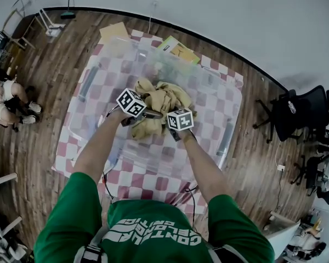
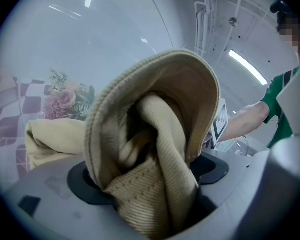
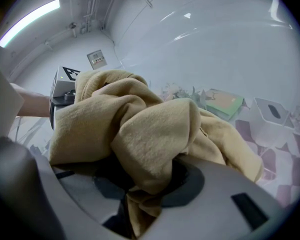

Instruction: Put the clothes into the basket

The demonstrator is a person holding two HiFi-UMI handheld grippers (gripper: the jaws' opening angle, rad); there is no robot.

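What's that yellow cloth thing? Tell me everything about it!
The cloth is a soft, tan-yellow garment scrunched into a lumpy bundle. One part is ribbed knit with a stitched edge, and the rest looks fleecy. The left claw and the right claw each pinch a fold of it, holding it up over the clear basket. I can't tell whether it touches the basket.
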